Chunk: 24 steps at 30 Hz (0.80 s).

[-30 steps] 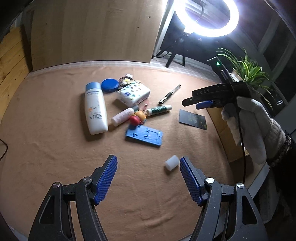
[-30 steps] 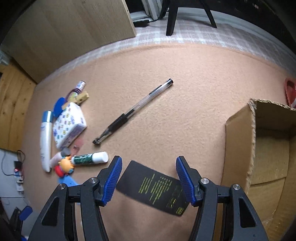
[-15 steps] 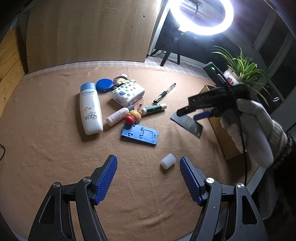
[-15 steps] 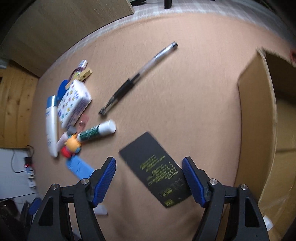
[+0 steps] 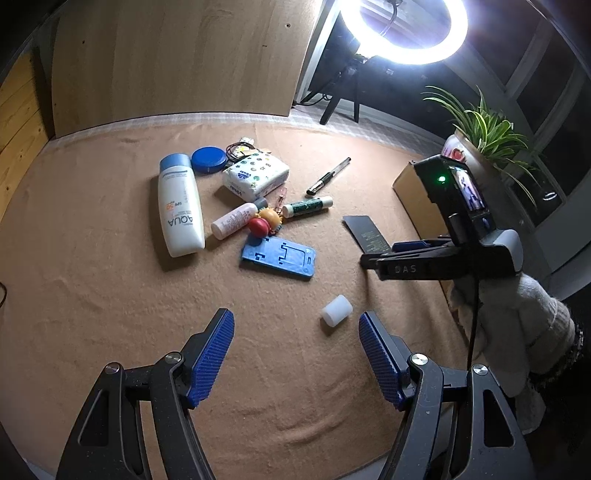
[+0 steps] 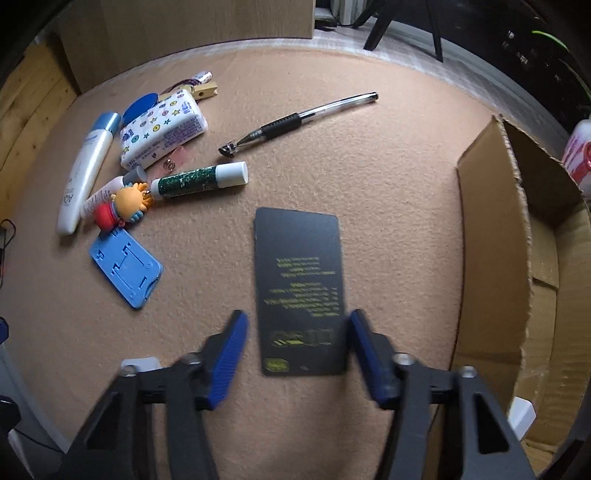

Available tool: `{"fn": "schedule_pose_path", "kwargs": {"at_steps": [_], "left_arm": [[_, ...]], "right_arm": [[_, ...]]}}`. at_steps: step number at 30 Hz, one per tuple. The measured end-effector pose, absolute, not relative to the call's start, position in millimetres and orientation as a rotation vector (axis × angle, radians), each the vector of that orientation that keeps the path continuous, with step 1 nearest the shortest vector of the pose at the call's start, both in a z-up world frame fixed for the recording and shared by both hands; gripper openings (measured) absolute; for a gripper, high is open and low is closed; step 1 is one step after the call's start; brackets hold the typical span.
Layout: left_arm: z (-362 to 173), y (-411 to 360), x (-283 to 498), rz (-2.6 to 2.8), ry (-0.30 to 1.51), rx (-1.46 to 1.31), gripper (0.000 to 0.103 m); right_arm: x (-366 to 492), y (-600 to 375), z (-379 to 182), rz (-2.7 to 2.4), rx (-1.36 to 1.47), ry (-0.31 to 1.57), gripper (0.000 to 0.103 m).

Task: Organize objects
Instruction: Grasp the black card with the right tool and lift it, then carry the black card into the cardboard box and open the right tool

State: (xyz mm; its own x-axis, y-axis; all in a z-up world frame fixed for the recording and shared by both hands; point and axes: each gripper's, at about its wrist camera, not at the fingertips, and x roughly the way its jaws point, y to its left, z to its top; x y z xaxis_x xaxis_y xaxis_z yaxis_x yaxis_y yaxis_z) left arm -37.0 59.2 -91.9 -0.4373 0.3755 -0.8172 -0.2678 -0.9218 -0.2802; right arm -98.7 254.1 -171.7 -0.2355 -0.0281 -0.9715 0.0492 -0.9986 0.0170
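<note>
Shifted over, right tool (image 6: 295,341) closes around the black card (image 6: 300,291).

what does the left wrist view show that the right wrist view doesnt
Only the left wrist view: the ring light, the potted plant, a small white cap between the open left tool fingers, and the gloved hand holding the right tool from outside.

Only the right wrist view: the inside of the cardboard box, a wooden clothespin, and the right tool closing around the black card, not yet pressing on it.

Both: the card, pen, glue stick, blue stand, sunscreen bottle.
</note>
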Motion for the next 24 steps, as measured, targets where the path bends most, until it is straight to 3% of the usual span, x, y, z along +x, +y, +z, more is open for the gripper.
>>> {"fn": "schedule_pose_path", "kwargs": {"at_steps": [9,24], "left_arm": [[-91,54,-34,2.394,-0.166,-1.396,0.073],[-100,59,-37,2.397,-0.164,-1.431,0.073]], "right_arm": [[-82,261,-164,-2.459,1.859,-0.154,0.045],[-53,315,-93,-2.751,1.577,-0.261,0.045]]}}
